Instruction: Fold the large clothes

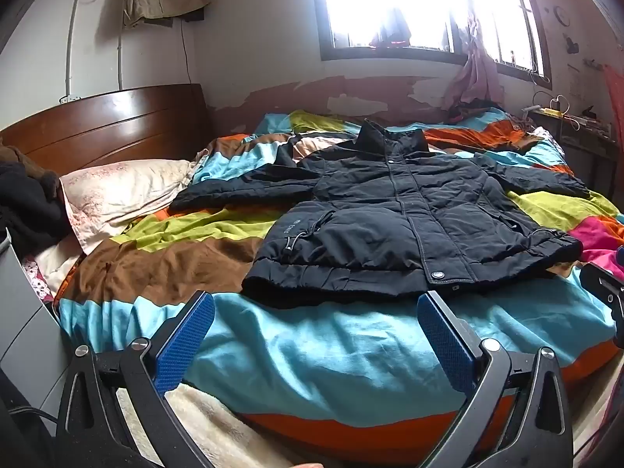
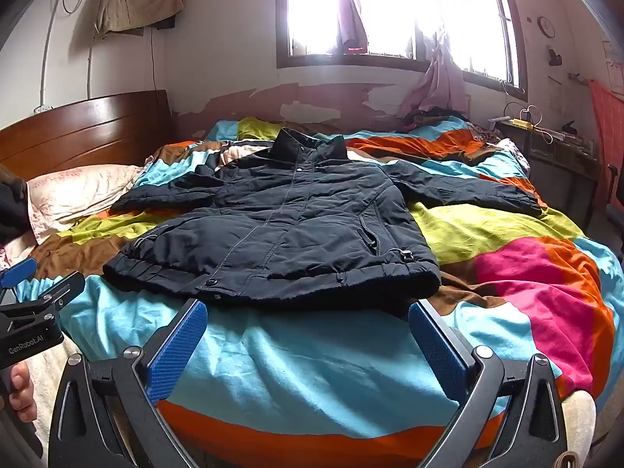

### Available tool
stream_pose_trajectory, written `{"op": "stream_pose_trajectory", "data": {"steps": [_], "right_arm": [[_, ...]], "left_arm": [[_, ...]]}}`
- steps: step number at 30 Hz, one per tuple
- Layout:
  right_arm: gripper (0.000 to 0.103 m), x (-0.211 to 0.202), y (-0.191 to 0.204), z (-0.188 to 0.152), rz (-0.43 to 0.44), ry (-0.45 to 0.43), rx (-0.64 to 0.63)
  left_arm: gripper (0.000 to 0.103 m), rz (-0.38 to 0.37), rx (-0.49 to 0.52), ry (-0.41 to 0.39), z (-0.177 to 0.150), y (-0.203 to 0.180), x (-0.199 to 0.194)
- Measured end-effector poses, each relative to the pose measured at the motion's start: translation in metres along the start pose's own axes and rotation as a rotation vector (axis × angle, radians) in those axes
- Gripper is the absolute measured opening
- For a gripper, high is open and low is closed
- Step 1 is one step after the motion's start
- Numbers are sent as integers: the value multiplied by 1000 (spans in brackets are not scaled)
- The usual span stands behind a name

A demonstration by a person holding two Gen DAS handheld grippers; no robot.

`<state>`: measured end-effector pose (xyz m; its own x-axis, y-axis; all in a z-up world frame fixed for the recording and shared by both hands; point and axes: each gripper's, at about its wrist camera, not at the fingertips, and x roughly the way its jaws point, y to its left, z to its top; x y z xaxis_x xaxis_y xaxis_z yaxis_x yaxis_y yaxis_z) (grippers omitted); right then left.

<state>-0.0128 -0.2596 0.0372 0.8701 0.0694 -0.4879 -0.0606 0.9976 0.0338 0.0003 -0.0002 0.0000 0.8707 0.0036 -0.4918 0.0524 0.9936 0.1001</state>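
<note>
Blue-padded fingers [image 1: 185, 341] are filling the bottom of the left wrist view, and the left gripper [image 1: 318, 337] is hanging with its jaws spread wide apart, nothing between them but the turquoise stretch of the patchwork quilt [image 1: 304, 355]. Over in the right wrist view the right gripper [image 2: 310, 341] is doing the same, jaws fully apart over the quilt and pinching nothing.

Sweeping left to right across the left wrist view: a dark wooden headboard [image 1: 109, 121] is standing at the upper left, a pale floral pillow [image 1: 117, 191] is lying just beside it, and then the black jacket [image 1: 394, 218] is sprawling face-up across the centre of the bed, collar toward the far wall, both sleeves spread out to the sides, its hem sitting just beyond the fingertips and not touching them. At the right edge a piece of the other gripper is poking into frame.

Same sweep in the right wrist view: at the lower left edge a person's fingers [image 2: 21, 390] are wrapping the handle of the left gripper, the jacket is lying centre frame, and a pink and orange patch of quilt is glowing at the right. A bright window [image 2: 390, 11] is blazing above, with a tan cloth [image 2: 136, 2] hanging on the wall at upper left.
</note>
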Motion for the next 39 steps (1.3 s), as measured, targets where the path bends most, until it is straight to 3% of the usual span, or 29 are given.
{"op": "stream_pose_trajectory", "data": {"steps": [39], "right_arm": [[103,0,1,-1,-3,3,-6]], "left_arm": [[102,-4,-12,-5,0,0,0]]}}
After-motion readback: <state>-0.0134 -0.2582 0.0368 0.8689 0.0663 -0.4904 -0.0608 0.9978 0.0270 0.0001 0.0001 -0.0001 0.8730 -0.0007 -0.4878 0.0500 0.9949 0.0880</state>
